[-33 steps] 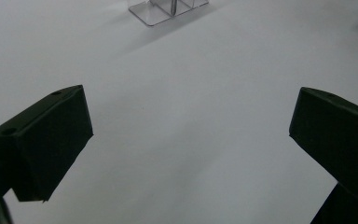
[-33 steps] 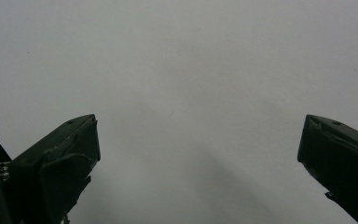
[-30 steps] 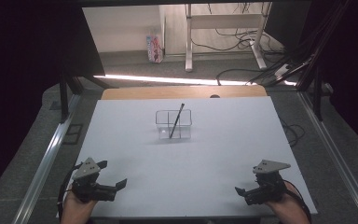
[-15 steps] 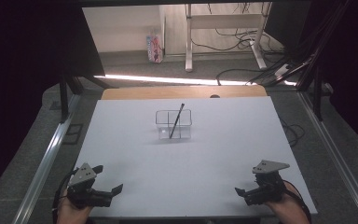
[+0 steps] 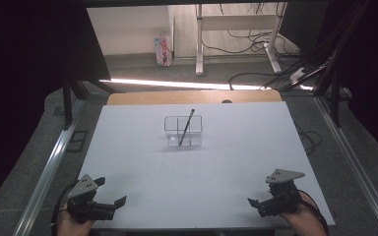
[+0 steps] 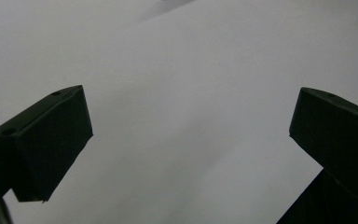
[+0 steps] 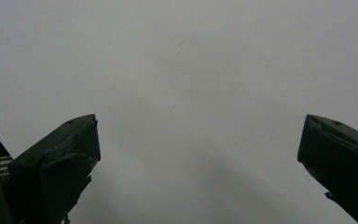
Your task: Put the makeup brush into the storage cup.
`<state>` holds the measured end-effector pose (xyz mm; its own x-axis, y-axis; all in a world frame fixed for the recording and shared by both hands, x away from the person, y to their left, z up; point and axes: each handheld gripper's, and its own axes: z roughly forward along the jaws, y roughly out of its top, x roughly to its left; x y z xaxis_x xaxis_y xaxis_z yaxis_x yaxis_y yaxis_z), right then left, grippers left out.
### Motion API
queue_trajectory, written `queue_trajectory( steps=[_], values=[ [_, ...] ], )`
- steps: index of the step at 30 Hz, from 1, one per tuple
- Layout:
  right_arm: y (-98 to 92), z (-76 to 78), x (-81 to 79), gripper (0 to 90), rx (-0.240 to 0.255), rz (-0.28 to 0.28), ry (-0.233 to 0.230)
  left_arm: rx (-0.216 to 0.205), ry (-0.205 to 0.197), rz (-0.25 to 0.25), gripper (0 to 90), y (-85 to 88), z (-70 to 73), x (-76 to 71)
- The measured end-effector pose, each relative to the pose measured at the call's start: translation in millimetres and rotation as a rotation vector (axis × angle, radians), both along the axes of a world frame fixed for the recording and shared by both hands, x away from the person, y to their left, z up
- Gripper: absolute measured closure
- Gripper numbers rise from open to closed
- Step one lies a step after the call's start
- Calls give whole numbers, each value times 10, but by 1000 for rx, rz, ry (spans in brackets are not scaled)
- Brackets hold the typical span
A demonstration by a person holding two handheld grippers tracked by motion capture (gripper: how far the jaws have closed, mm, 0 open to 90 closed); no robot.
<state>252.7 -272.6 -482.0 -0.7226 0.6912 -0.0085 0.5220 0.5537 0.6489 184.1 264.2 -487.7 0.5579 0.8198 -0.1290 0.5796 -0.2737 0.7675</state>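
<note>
Pen (image 5: pixel 186 128) leans in clear holder (image 5: pixel 183 132) mid table (image 5: pixel 187 187); left gripper (image 5: pixel 112 192) and right gripper (image 5: pixel 254 202) both gaping, empty, near edge; nothing visibly left

Dark pen (image 5: pixel 186 127) tilted in clear divided holder (image 5: pixel 183 131) (mid-table, far half)

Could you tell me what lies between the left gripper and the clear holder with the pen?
Nothing: in the high view, bare white table separates the left gripper from the holder.

Left tool (image 6: pixel 186 154), jaws spread wide, over bare white table (image 6: pixel 191 84).
</note>
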Motion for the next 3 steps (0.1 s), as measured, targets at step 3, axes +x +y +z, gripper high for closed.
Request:
queue_trajectory(
  steps=[3],
  values=[
    [-3,-4,4,0,-1,2,0,2,5,1,0,-7,0,7]
  ],
)
